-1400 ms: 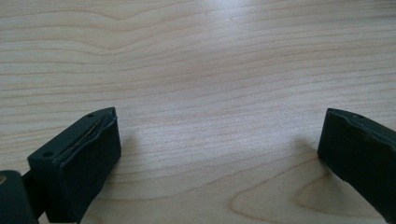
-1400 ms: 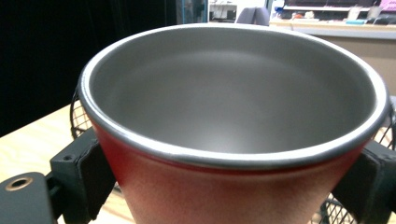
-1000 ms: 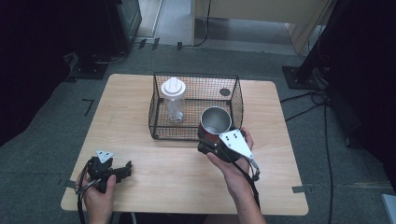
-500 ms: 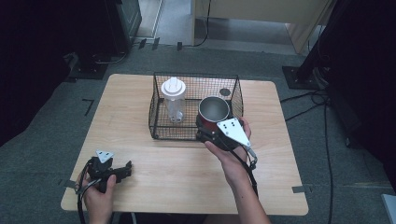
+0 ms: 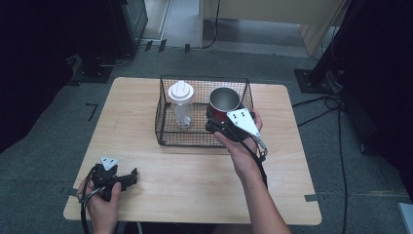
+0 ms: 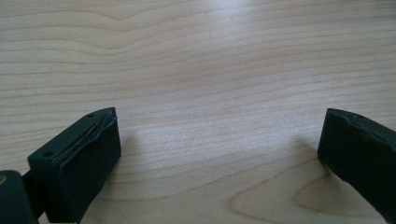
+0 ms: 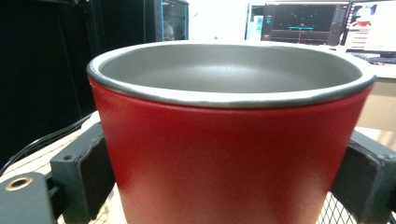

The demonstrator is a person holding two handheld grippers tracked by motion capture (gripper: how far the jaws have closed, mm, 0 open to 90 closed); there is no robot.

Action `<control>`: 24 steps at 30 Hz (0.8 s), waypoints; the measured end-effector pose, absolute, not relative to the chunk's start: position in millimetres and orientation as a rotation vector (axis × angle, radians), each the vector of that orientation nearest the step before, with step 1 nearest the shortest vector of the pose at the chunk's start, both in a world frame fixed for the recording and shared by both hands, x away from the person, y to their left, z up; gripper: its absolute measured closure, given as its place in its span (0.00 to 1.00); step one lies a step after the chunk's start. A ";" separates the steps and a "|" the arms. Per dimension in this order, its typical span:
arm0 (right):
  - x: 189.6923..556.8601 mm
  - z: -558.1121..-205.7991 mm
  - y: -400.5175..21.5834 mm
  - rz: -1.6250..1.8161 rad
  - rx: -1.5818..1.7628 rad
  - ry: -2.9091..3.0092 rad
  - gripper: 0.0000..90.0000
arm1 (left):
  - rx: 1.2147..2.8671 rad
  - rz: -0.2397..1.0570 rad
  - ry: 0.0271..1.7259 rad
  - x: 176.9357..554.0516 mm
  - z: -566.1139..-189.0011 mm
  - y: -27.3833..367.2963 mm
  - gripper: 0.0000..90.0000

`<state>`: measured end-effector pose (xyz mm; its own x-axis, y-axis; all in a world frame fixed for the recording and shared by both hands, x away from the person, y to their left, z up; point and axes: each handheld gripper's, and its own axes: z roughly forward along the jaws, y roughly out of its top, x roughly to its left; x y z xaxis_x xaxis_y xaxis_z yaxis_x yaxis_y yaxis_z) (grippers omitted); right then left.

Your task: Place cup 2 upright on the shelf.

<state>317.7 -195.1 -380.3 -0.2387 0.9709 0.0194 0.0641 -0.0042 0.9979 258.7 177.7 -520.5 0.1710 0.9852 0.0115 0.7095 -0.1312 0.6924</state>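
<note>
From the high view, the right gripper point(image 5: 220, 123) clamps a red cup point(image 5: 224, 103) with a steel lining and holds it upright above the right half of a black wire basket point(image 5: 165, 131). The basket stands toward the far middle of a light wooden table point(image 5: 292, 185). The cup seems to hang over the basket's near-right part, with its rim about level with the top wire or above it; whether its base touches the basket floor cannot be told. Kept upright over that free space, it looks ready to go straight down. In the left half of the basket stands a clear plastic bottle point(image 5: 180, 105) with a white lid, apart from the cup, so the right side is left open. The left gripper point(image 5: 127, 178) rests on the near-left part of the table, well away from the basket, probably parked so it does not get in the way.

In the left gripper view, the two black jaws stand wide apart over bare wood grain with nothing between them, so this claw is released and idle.

In the right gripper view, the red cup point(image 7: 229, 154) sits between the jaws, which press its sides from left and right below the rim, a firm grasp low enough to keep the mouth level. Wire mesh point(image 7: 334, 212) of the basket shows beneath the cup at the lower right.
</note>
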 end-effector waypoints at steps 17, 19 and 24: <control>362.7 -387.4 -195.7 1.372 1.199 1.400 0.09 | 1.902 0.658 1.602 259.2 -520.5 177.4 0.00; 368.1 -389.5 -195.2 1.361 1.182 1.399 0.09 | 1.902 0.657 1.602 259.2 -520.5 177.4 0.00; 379.8 -394.9 -192.6 1.358 1.173 1.412 0.09 | 1.902 0.657 1.602 259.1 -520.5 177.4 0.00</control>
